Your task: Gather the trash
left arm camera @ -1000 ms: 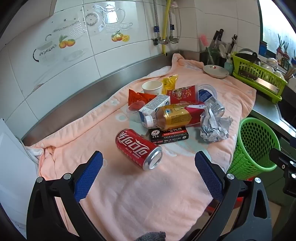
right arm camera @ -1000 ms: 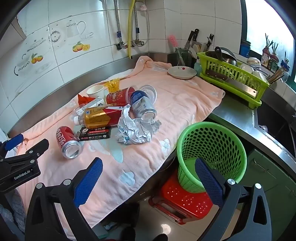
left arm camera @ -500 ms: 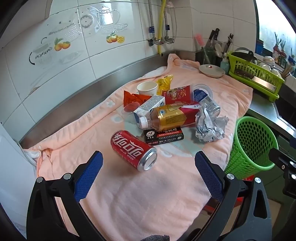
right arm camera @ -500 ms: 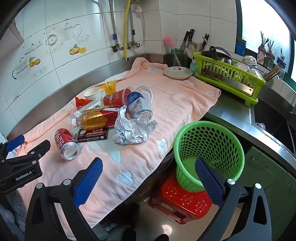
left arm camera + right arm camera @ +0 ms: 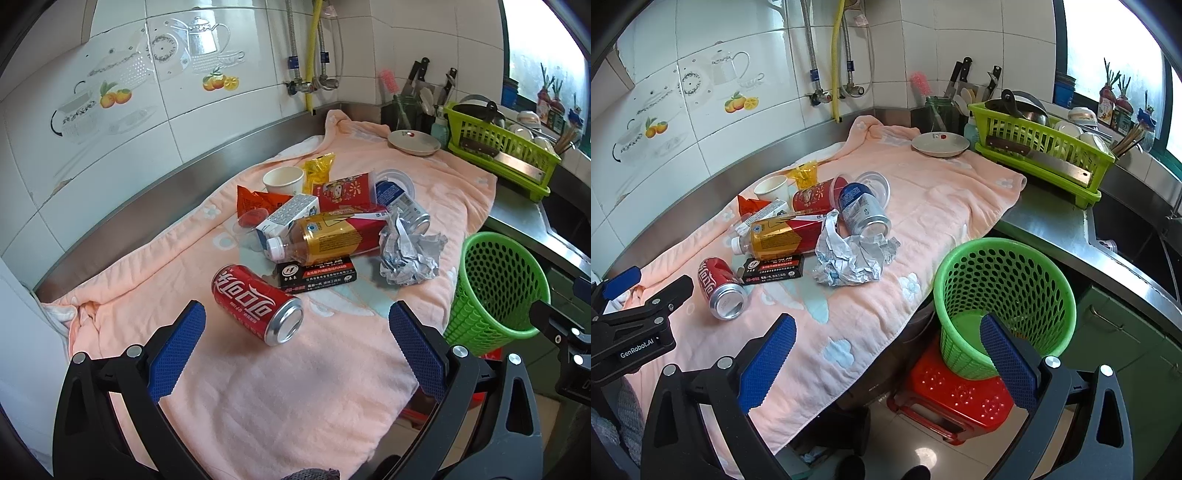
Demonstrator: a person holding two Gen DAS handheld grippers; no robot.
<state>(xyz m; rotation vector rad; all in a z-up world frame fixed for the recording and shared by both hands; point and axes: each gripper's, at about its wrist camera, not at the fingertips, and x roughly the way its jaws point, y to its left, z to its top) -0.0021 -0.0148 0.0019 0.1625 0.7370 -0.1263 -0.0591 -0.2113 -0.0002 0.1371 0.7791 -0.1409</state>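
A pile of trash lies on a pink towel [image 5: 258, 387]: a red cola can [image 5: 256, 304] on its side nearest me, a black carton [image 5: 317, 275], a plastic tea bottle [image 5: 328, 240], a milk carton [image 5: 288, 216], crumpled paper [image 5: 408, 254], a blue can [image 5: 862, 212], a paper cup [image 5: 283, 180] and snack wrappers. My left gripper [image 5: 295, 325] is open just in front of the cola can, apart from it. My right gripper [image 5: 886, 332] is open and empty, off the counter's edge beside the green basket [image 5: 1004, 291].
The green basket stands on a red stool [image 5: 955, 393] on the floor, right of the counter. A plate [image 5: 940, 144], knife block [image 5: 960, 96] and green dish rack [image 5: 1041, 147] sit at the back right, with a sink [image 5: 1134, 236] beyond. Tiled wall and pipes run behind.
Both grippers have drifted slightly back and left, so the trash pile sits a little further right in each view. Nothing was gripped and the trash has not moved.
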